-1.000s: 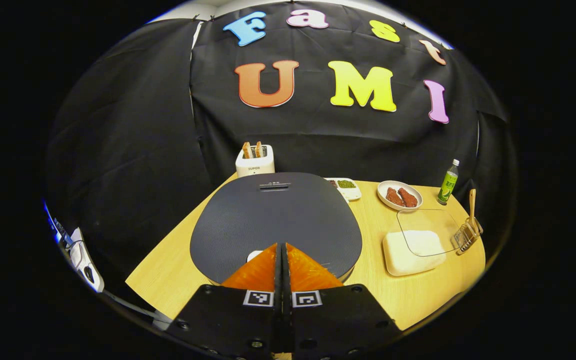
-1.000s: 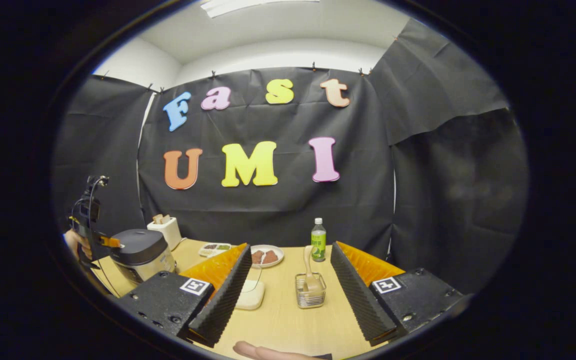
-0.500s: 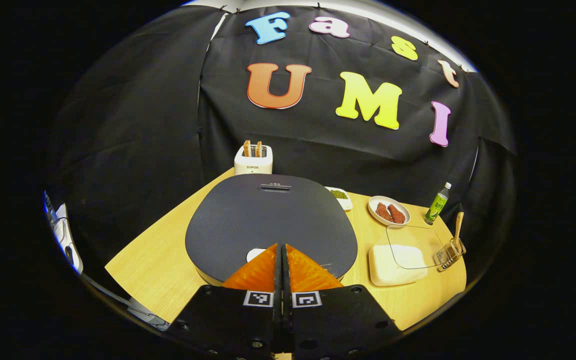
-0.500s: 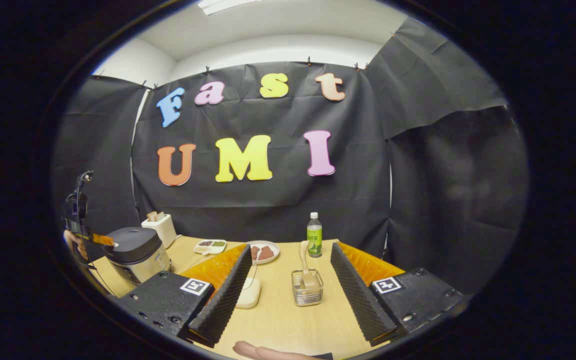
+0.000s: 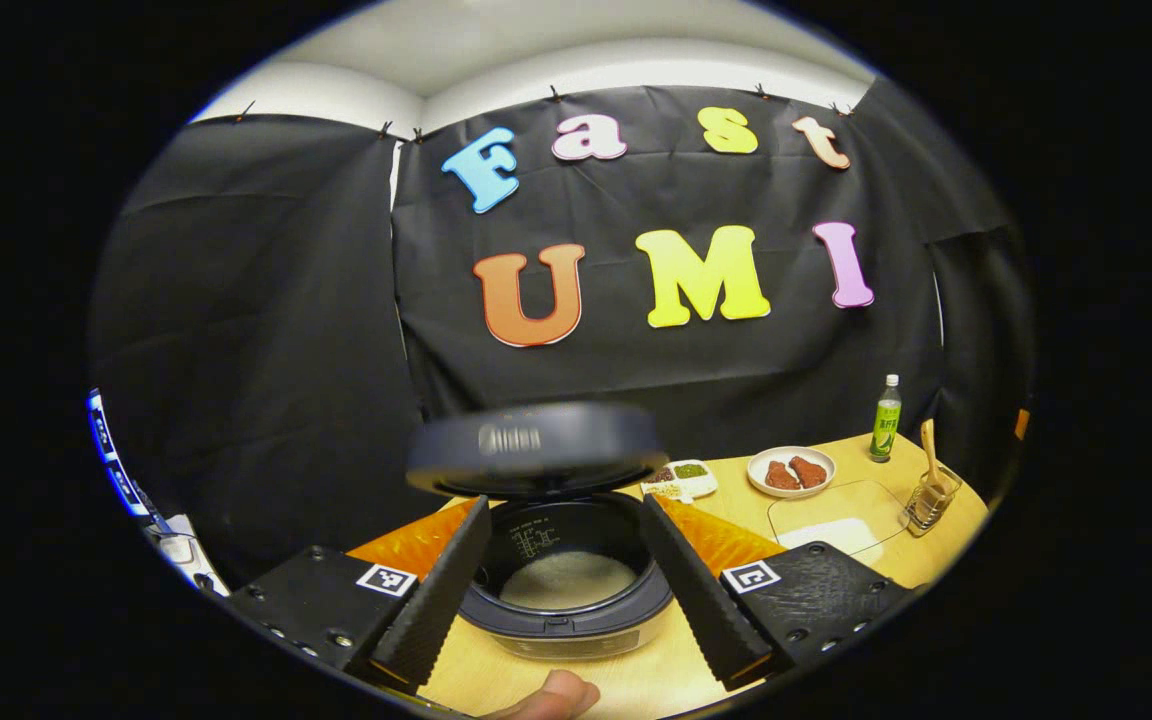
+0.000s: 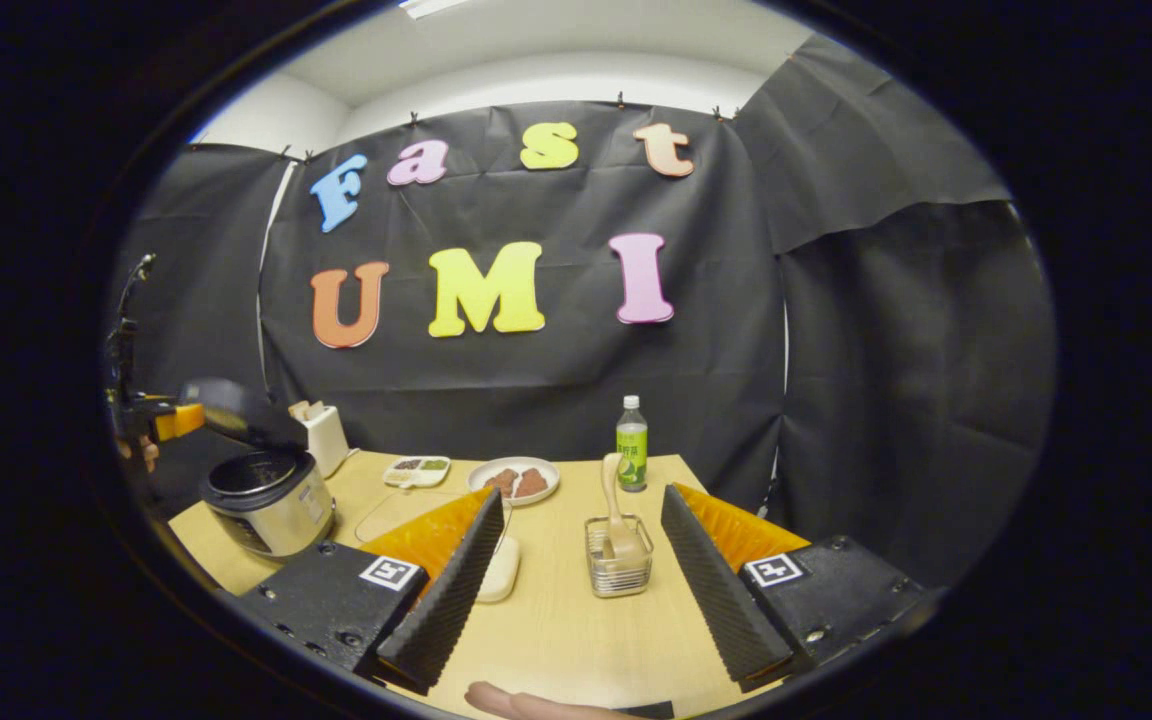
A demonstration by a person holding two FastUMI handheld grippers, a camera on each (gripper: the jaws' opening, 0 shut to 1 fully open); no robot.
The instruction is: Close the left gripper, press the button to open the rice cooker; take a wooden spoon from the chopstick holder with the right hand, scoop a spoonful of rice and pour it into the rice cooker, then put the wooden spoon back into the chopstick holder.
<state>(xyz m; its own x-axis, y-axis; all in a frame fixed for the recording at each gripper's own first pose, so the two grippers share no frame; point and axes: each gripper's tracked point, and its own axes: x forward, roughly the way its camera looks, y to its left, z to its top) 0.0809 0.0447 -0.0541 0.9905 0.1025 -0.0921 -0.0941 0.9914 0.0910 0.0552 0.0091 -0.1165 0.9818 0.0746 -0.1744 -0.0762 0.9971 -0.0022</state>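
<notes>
The rice cooker (image 5: 566, 600) stands with its dark lid (image 5: 536, 448) lifted and its inner pot bare. My left gripper (image 5: 564, 500) is open in front of it, one finger on each side of the pot's image, holding nothing. In the right gripper view the cooker (image 6: 271, 500) is at far left with the left gripper (image 6: 161, 420) beside its raised lid. My right gripper (image 6: 583, 492) is open and holds nothing. Just beyond its fingers stands the wire chopstick holder (image 6: 619, 572) with the wooden spoon (image 6: 616, 495) upright in it. The white rice dish (image 6: 501, 580) lies left of the holder.
On the wooden table (image 6: 566, 630) stand a green bottle (image 6: 632, 455), a plate of meat (image 6: 514, 480), a divided bean dish (image 6: 416, 470) and a white toaster (image 6: 321, 435). The rice dish (image 5: 831, 520) has a clear lid. A thumb (image 5: 556, 695) shows at the bottom edge.
The left gripper was shut with its tips on the closed lid's button; it has since drawn back and opened, and the lid has sprung up. The right gripper barely shifted.
</notes>
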